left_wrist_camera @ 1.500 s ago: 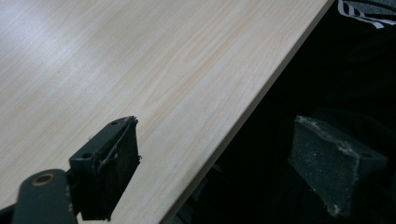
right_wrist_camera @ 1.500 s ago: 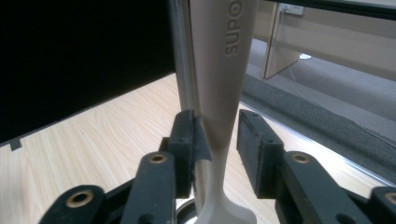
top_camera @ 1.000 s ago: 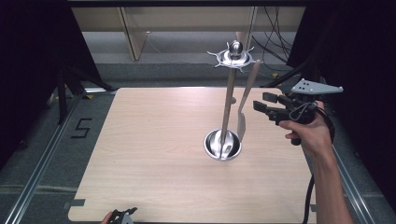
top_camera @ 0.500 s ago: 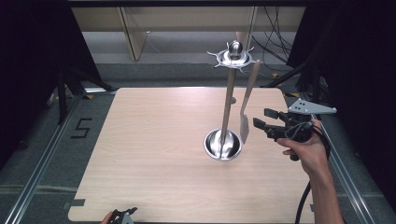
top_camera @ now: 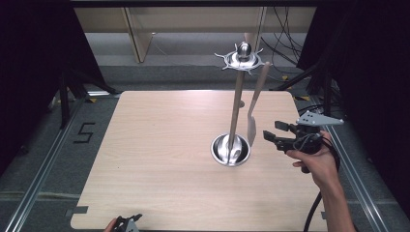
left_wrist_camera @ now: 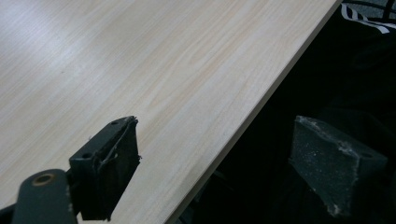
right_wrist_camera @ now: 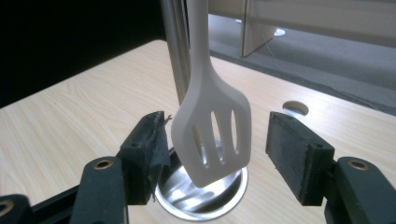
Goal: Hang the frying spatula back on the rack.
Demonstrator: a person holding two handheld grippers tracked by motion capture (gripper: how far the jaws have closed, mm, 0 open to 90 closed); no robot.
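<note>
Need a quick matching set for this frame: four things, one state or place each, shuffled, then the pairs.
Things:
1. spatula
2. metal stand
3. right gripper
4. left gripper

States or places:
A. open, at the table's near edge
B. upright on the table, round base
C. hanging from the stand's top, white, slotted
D. open, one finger on either side of the blade, not pressing

Pairs: 1-C, 2-B, 3-D, 4-A
</note>
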